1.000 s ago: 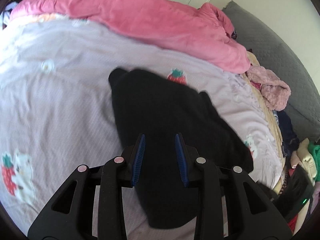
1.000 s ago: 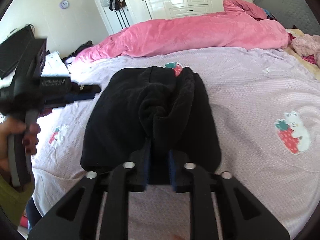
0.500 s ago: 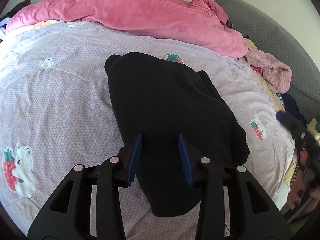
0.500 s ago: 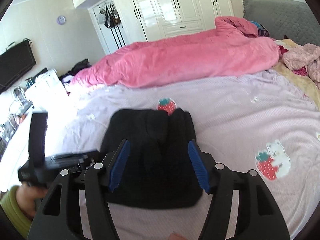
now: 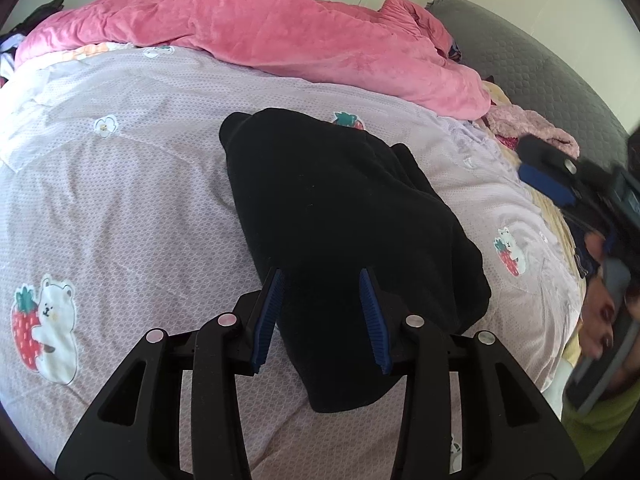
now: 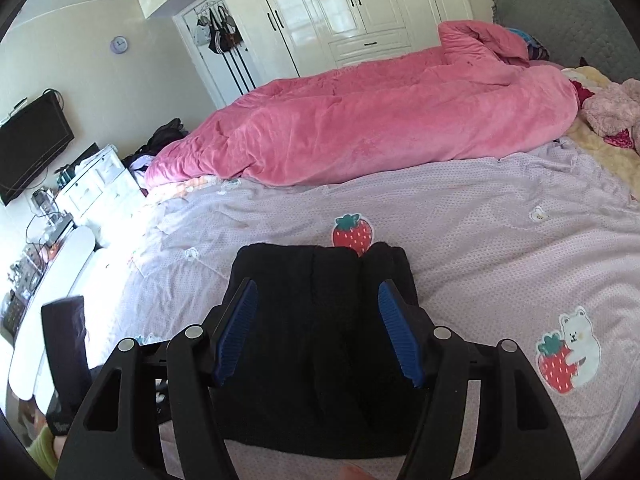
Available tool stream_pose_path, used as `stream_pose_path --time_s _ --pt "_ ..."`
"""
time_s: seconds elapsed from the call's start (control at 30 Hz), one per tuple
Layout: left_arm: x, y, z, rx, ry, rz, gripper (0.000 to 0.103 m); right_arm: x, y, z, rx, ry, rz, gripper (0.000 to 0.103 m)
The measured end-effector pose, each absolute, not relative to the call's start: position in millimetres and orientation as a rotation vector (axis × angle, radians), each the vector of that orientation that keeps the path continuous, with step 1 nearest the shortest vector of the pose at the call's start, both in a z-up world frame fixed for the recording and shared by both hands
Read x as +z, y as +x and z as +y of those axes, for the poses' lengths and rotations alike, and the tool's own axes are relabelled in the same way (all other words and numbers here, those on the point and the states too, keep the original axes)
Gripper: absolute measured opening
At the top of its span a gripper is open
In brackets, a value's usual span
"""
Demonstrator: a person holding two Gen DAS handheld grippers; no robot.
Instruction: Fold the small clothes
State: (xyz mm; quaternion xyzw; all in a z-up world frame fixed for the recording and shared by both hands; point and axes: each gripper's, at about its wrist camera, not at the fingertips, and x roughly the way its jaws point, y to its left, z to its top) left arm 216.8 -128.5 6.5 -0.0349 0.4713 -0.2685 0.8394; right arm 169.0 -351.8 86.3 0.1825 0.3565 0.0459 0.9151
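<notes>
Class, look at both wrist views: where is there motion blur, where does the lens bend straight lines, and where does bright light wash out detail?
Left wrist view: the right gripper and the hand holding it are smeared by motion at the right edge; the black garment is sharp. Right wrist view: the wardrobe doors bow outward; the white furniture at left is washed out by bright light.

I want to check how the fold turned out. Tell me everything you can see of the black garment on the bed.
The black garment is soft, thick, fleece-like fabric, folded into a compact bundle with rolled ridges along its top. It lies flat on the lilac printed bedspread, its far edge just overlapping a strawberry print. Nothing grips it: the left gripper and right gripper are above it, open, jaws having just opened.
</notes>
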Motion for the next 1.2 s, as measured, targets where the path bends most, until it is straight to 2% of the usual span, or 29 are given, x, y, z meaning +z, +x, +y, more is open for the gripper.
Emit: stream_pose_path --time_s 0.1,0.3,0.5,0.6,0.8,0.87,0.93,1.0,1.03,1.2 --pt "6.6 216.2 -124.2 -0.558 -0.079 0.994 0.036 76.2 196.7 -359.4 0.113 0.390 0.802 0.062" --pt "5.3 215.8 -117.6 -0.543 -0.091 0.997 0.037 28.1 240.9 -372.9 0.099 0.413 0.968 0.062" --pt "3.6 217.1 -119.1 -0.539 -0.088 1.007 0.037 -0.8 256.7 -380.5 0.130 0.478 1.025 0.062" --pt "1.0 217.8 -121.3 -0.544 -0.094 1.016 0.037 -10.3 262.2 -379.2 0.158 0.488 1.051 0.055" --pt "-4.3 218.2 -128.1 -0.546 -0.082 1.029 0.040 -16.5 271.5 -377.7 0.207 0.499 1.053 0.056" --pt "-4.5 218.9 -129.4 -0.545 -0.082 1.028 0.040 -18.2 273.1 -377.0 0.233 0.509 1.052 0.053" --pt "-4.8 219.7 -130.0 -0.543 -0.082 1.030 0.041 -18.5 273.2 -373.3 0.237 0.497 1.057 0.031" --pt "-5.1 219.9 -130.7 -0.544 -0.085 1.030 0.041 -16.6 271.8 -368.3 0.240 0.466 1.045 0.019" --pt "-6.2 220.9 -131.1 -0.544 -0.091 1.031 0.042 -13.6 268.5 -366.1 0.246 0.449 1.028 0.015" --pt "-7.5 223.2 -133.2 -0.558 -0.111 1.040 0.042 6.6 248.4 -368.8 0.237 0.432 0.945 0.011"
